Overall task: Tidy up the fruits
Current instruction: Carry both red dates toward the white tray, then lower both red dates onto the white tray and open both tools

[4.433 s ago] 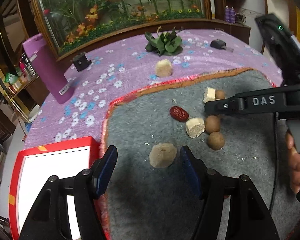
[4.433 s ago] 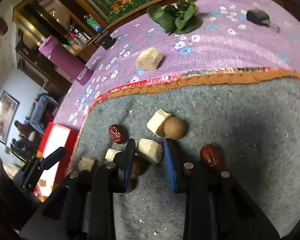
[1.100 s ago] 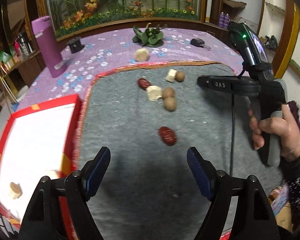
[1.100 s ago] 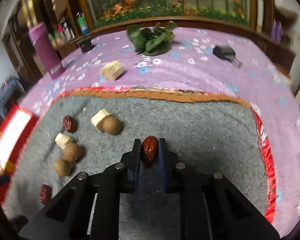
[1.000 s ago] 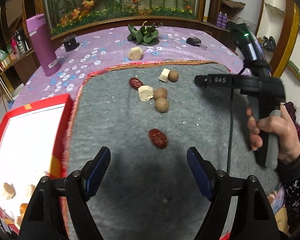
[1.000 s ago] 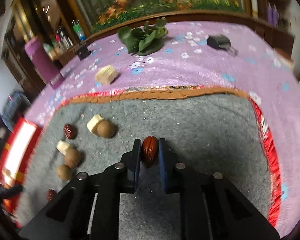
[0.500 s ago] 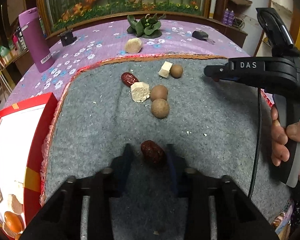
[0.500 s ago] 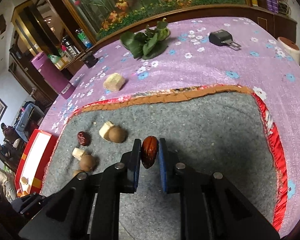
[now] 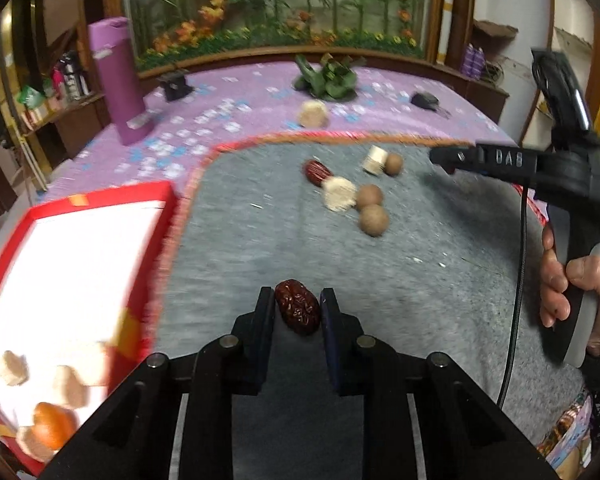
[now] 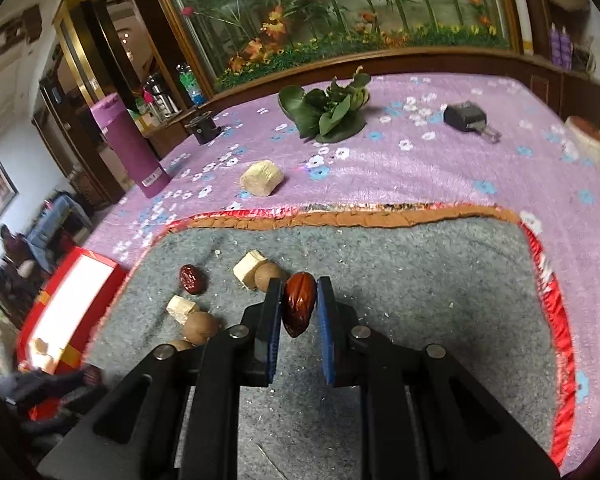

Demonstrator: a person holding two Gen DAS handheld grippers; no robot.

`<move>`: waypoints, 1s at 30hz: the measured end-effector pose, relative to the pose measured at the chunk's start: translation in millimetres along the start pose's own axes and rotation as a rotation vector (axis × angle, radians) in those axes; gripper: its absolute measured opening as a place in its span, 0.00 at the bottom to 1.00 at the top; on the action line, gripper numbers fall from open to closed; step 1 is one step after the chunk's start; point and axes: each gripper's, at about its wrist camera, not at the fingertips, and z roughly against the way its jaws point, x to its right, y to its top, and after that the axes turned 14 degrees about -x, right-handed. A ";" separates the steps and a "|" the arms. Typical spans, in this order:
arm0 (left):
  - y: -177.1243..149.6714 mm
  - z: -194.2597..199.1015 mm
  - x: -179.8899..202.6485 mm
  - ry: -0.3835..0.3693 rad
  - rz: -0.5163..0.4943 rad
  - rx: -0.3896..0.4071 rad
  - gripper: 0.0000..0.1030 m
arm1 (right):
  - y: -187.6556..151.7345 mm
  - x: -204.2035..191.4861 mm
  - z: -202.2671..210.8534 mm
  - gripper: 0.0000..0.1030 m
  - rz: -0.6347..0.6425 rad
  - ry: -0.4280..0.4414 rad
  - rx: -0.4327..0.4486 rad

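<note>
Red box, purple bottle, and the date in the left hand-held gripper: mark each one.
red box (image 9: 112, 196): left wrist view, on its far red rim.
purple bottle (image 9: 118, 80): left wrist view, middle of its body.
date (image 9: 298, 312): left wrist view, middle of its wrinkled skin, between the fingers.

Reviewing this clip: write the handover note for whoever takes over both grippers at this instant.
Left gripper: shut on a wrinkled red date above the grey mat.
Right gripper: shut on a smooth red-brown date.
Done: the red tray on the left holds pale chunks and an orange fruit.
Left: one date, three brown round fruits and two pale chunks on the mat; one chunk on the purple cloth.
</note>
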 end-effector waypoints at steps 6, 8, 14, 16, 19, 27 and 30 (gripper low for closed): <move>-8.5 32.6 -48.1 0.091 0.084 0.094 0.21 | -16.4 -74.5 1.0 0.18 0.137 0.085 -0.040; -11.7 42.4 -67.6 0.126 0.119 0.119 0.21 | -23.1 -105.3 -5.2 0.18 0.180 0.152 -0.072; -25.6 56.4 -122.0 0.250 0.227 0.164 0.21 | -41.8 -193.4 -27.2 0.19 0.274 0.309 -0.144; -30.3 55.1 -137.7 0.270 0.257 0.160 0.21 | -49.7 -215.0 -28.5 0.19 0.310 0.327 -0.142; -35.8 48.6 -159.3 0.288 0.302 0.142 0.21 | -61.5 -245.0 -29.3 0.19 0.370 0.353 -0.137; -47.4 36.9 -183.1 0.309 0.348 0.108 0.21 | -82.4 -278.9 -50.3 0.19 0.477 0.348 -0.164; -54.2 35.1 -191.4 0.312 0.364 0.092 0.22 | -80.7 -278.9 -53.6 0.19 0.463 0.349 -0.173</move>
